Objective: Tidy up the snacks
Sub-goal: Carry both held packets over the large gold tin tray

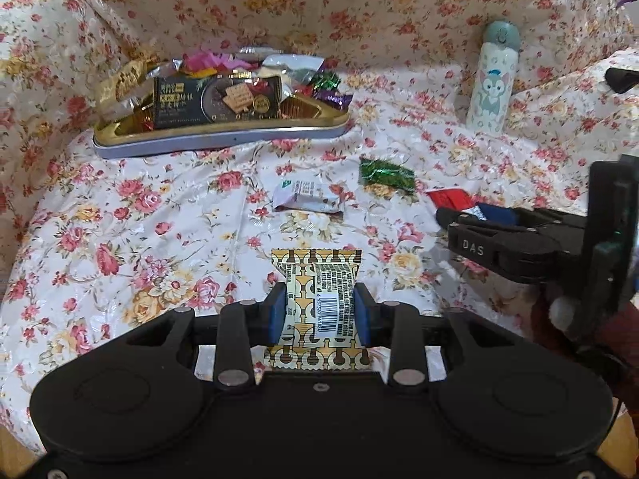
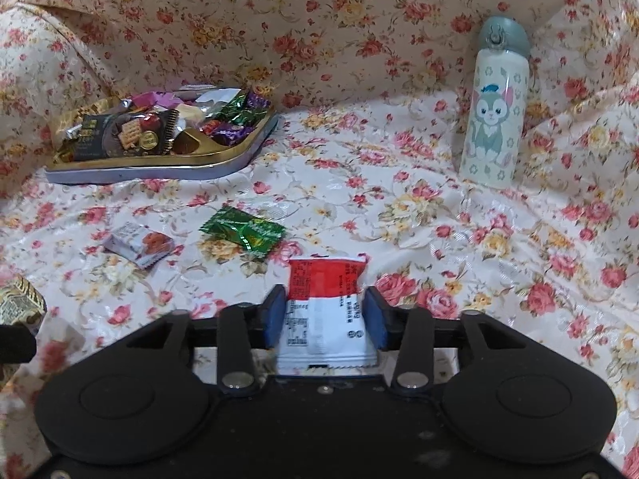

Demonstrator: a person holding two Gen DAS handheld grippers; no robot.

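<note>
My left gripper (image 1: 319, 311) is shut on a gold patterned snack packet (image 1: 317, 275) with a barcode, held just above the floral cloth. My right gripper (image 2: 325, 315) is shut on a red and white snack packet (image 2: 325, 279); it also shows at the right of the left wrist view (image 1: 459, 215). A gold-lined tin tray (image 1: 223, 141) full of wrapped snacks sits at the back left, and shows in the right wrist view (image 2: 159, 169). A green foil candy (image 1: 385, 173) (image 2: 243, 231) and a small white packet (image 1: 307, 197) (image 2: 139, 245) lie loose on the cloth.
A white cartoon-cat bottle (image 1: 493, 80) (image 2: 495, 103) stands at the back right against the draped floral cloth. A dark object (image 1: 621, 78) lies at the far right edge. The gold packet's corner shows at the left edge of the right wrist view (image 2: 20, 299).
</note>
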